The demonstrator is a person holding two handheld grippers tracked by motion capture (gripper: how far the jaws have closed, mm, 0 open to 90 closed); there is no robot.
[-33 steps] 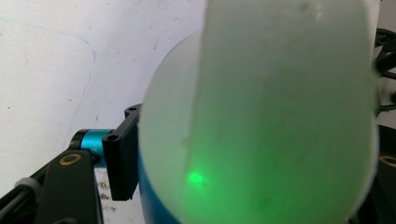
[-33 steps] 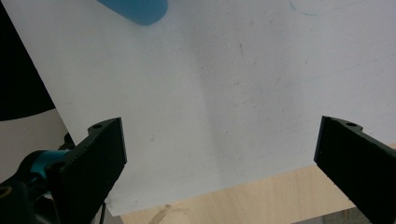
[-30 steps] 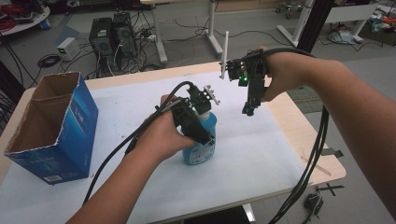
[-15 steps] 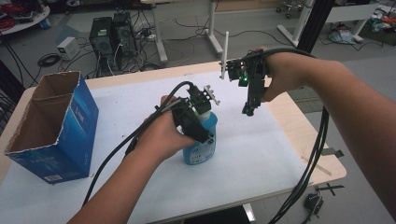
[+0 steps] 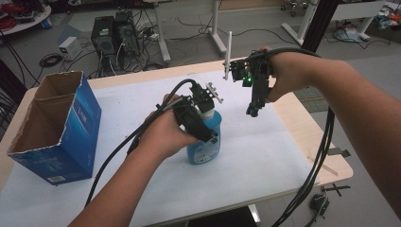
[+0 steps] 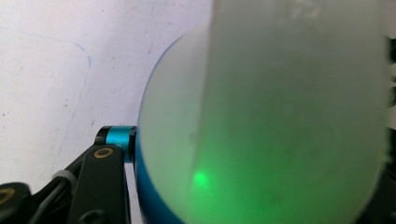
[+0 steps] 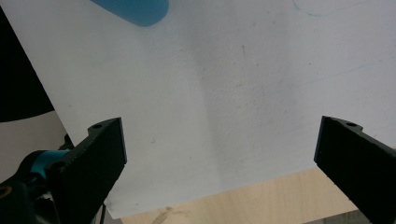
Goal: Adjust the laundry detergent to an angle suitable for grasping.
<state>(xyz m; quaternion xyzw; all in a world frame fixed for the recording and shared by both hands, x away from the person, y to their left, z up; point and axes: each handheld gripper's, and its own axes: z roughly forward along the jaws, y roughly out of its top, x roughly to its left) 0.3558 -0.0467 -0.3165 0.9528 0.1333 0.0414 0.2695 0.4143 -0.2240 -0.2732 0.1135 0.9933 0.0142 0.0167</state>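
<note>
The left claw has just closed on the blue plastic bottle with a white neck, standing mid-worktop. The pads seem high on the rounded neck, so lifting could tip the bottle or slip it free. The right claw hangs spread, empty.

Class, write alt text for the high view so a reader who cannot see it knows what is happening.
The left gripper is clamped on a blue bottle standing upright on a white-covered table. The right gripper hangs above the table with nothing in it, jaws pointing down. An open blue cardboard box stands at the table's left end.
</note>
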